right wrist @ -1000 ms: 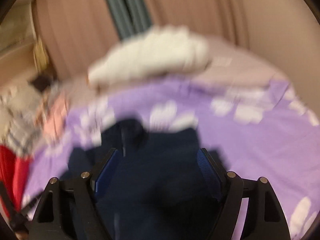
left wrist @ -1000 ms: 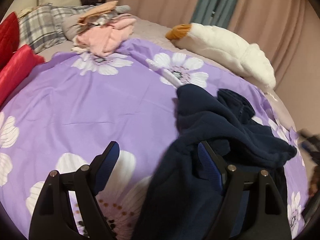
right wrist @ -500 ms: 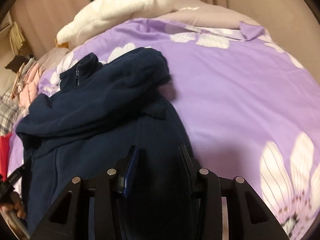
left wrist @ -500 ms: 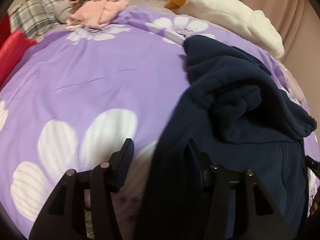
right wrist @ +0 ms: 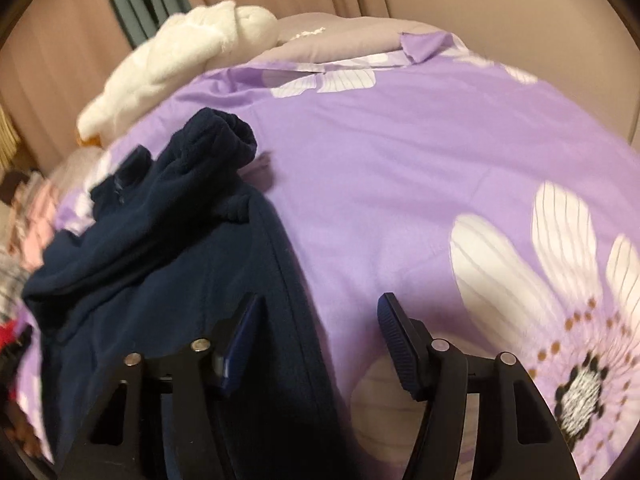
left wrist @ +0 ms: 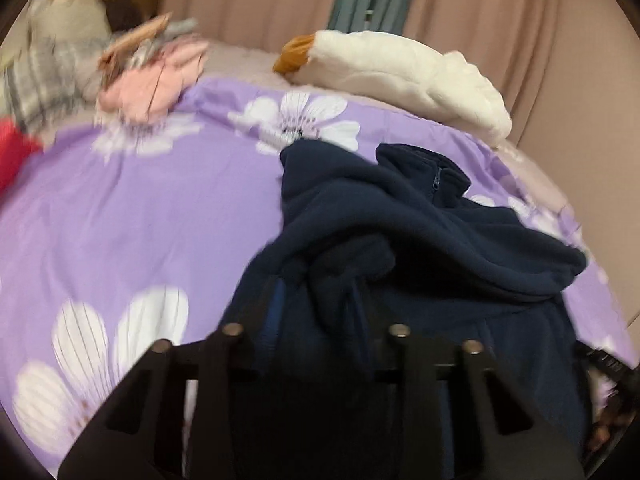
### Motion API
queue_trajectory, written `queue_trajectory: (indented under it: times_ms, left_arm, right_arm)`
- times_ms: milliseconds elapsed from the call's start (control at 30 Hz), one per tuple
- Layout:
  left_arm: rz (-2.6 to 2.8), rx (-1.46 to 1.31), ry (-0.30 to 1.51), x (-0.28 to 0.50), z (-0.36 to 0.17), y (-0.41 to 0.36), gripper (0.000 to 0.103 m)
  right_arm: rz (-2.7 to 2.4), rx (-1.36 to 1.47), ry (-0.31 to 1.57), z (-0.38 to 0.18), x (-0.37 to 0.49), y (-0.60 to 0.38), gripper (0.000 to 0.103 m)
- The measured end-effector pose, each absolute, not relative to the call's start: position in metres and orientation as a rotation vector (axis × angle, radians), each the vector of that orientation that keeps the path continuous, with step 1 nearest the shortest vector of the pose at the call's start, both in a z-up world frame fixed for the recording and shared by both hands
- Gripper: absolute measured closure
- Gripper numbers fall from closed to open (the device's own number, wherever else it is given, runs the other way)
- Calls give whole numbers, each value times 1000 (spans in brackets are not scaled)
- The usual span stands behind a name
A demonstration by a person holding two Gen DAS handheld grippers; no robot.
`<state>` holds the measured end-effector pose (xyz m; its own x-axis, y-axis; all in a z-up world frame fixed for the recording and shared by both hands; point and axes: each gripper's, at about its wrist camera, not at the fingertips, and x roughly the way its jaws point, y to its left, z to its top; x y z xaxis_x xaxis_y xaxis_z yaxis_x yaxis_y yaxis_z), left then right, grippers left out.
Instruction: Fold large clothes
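A navy fleece jacket lies crumpled on a purple flowered duvet, collar and zip at its far end. My left gripper is closing on a bunched fold of its near edge, and the fabric fills the narrow gap between the jaws. In the right wrist view the jacket covers the left half. My right gripper hovers over its right side seam with jaws opening. The seam runs past the left finger, the right finger is over bare duvet, and neither pad presses on cloth.
A white plush toy lies along the far edge of the bed. A pile of pink and grey clothes, a plaid pillow and a red cushion sit at the far left. Beige curtains hang behind.
My left gripper's jaws went from wide to nearly together on the jacket's near edge. My right gripper dropped toward the jacket, narrowed, then widened, and now sits over its right seam.
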<state>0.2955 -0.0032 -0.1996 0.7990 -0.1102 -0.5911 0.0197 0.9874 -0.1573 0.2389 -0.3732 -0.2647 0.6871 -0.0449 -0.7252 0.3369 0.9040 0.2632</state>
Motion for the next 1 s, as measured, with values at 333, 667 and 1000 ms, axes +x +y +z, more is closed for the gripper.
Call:
queue_trajectory:
  times_ms: [333,667,1000]
  left_arm:
    - [-72,-162,689,340,-228,-8,79]
    - [125,-313,750,344,-248,34,93]
    - [171,-162,829,332,-240,16,89]
  right_arm:
    - [-248,246,788,-261,264,-365,66]
    - [-257,274,810,-269,272,-365,66]
    - [-224,371,802,-264,255,-371,65]
